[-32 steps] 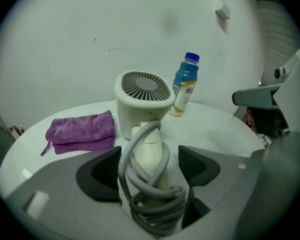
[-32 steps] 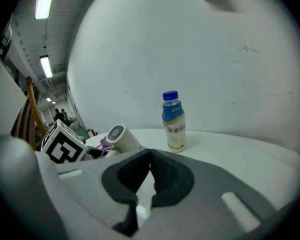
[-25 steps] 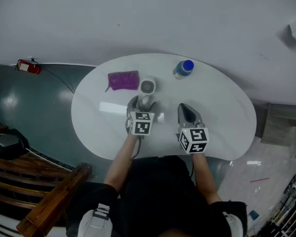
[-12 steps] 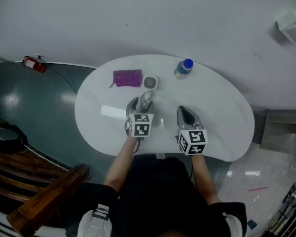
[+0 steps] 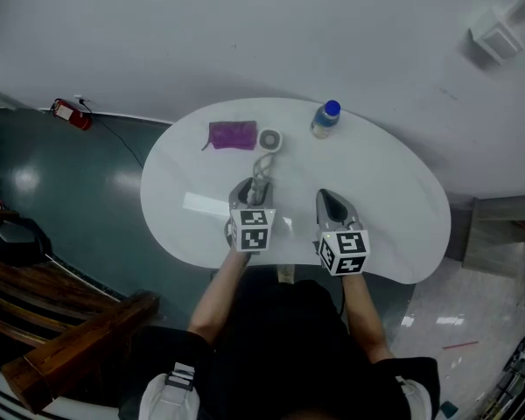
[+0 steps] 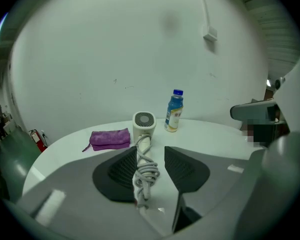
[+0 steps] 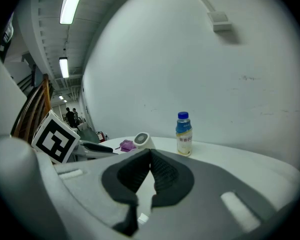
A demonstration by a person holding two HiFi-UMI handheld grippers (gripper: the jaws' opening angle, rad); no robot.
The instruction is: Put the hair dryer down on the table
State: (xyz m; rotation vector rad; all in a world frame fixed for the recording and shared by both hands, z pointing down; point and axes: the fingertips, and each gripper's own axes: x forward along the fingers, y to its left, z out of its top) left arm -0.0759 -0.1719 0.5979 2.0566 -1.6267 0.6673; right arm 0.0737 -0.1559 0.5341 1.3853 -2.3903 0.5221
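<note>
The white hair dryer (image 5: 269,139) lies on the white table (image 5: 394,199) with its round grille facing up and its cord wound round the handle (image 6: 146,169). My left gripper (image 5: 255,186) reaches over that handle and its jaws are closing. The corded handle rests against the left pad (image 6: 121,170), and a gap remains at the right pad. My right gripper (image 5: 331,201) hovers over bare tabletop to the right, shut with nothing held; its tips meet in the right gripper view (image 7: 151,154).
A purple pouch (image 5: 233,135) lies left of the dryer head. A blue-capped bottle (image 5: 325,119) stands at the far right of the table. A red fire extinguisher (image 5: 73,113) sits on the floor at left, and a wooden chair (image 5: 70,357) is near my left side.
The left gripper's jaws have narrowed around the dryer's handle. The head view has shifted a little; the right gripper has kept its place.
</note>
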